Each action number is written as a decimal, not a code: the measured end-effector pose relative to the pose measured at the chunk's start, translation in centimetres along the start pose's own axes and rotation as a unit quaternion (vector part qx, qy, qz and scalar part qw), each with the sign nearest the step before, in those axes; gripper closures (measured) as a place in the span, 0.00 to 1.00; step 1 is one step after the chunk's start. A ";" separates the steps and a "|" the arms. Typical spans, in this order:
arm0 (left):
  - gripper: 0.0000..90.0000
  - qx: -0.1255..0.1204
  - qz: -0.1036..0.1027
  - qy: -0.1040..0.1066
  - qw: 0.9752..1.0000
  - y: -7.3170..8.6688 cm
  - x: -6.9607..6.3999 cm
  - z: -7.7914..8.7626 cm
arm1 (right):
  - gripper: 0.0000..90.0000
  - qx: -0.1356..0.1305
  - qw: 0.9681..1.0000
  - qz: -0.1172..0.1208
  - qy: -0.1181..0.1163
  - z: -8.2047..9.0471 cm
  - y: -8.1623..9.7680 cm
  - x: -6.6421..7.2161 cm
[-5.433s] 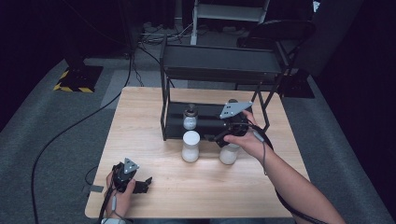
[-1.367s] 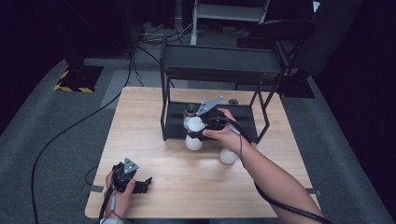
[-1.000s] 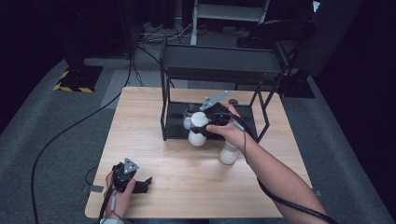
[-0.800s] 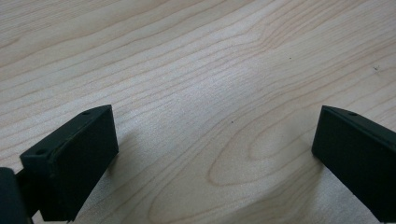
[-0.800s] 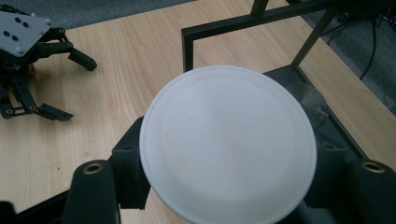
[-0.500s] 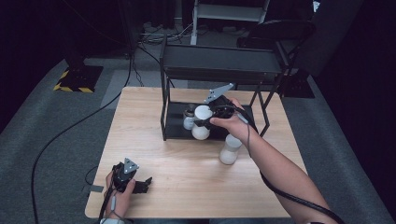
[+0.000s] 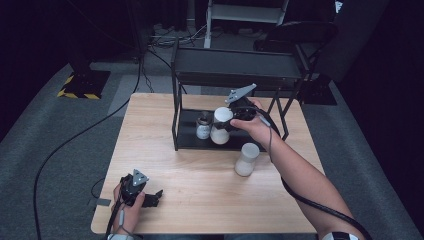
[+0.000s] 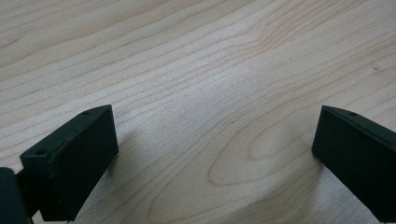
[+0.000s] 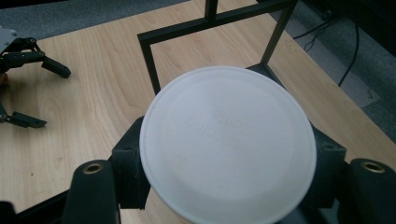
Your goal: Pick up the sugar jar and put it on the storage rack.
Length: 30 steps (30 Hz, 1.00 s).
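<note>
Since the earlier frames, the right gripper [image 7: 226,121] has carried the white-lidded jar [image 7: 220,126] from the open table in front of the rack back to the rack's lower shelf, while the left gripper [image 7: 150,198] has stayed where it was near the front left corner of the table [image 7: 150,140]. Now the right gripper is clamped on the jar, its black jaws pressing either side just under the round white lid [image 9: 228,143], as the right gripper view shows from above. From the high view, the jar sits at the front of the lower shelf of the black metal rack [image 7: 235,62], whether resting on the shelf or just above it I cannot tell. It is just right of a smaller jar [image 7: 203,127] with a dark top that stands on the same shelf. A second white-lidded jar [image 7: 246,159] stands upright on the table in front of the rack, close to the person's right forearm and apart from the held one. The left gripper lies low on the wood with its jaws spread wide and nothing between them; the left gripper view shows bare wood grain between the two black pads [image 8: 74,158]. The same gripper also shows far off at the left edge of the right gripper view, jaws apart.
</note>
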State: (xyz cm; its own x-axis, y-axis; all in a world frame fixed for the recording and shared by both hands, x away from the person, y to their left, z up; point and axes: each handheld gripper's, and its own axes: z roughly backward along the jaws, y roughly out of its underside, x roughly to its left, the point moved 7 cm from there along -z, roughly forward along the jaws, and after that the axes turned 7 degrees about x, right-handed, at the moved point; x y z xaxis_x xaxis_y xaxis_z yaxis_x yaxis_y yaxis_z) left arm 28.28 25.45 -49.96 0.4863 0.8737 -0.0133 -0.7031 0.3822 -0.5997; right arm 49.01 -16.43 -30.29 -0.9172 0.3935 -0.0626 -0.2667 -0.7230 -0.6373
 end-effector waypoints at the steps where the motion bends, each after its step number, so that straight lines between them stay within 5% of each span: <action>1: 0.00 0.000 0.000 0.000 1.000 0.0 0.0 0.0 | 0.38 -0.001 1.000 -0.001 0.001 0.0 0.0 -0.2; 30: 0.00 0.000 0.004 -0.002 1.000 0.1 -0.1 0.0 | 0.38 -0.001 0.999 -0.031 0.020 -2.8 2.7 -4.4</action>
State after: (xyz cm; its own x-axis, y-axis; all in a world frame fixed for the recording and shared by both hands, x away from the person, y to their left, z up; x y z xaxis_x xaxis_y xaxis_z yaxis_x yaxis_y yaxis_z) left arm 28.17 25.39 -49.97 0.4788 0.8778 -0.0139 -0.7065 0.3758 -0.5997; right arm 53.12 -18.48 -33.87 -0.8863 0.4600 -0.0547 -0.3215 -0.6959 -0.6422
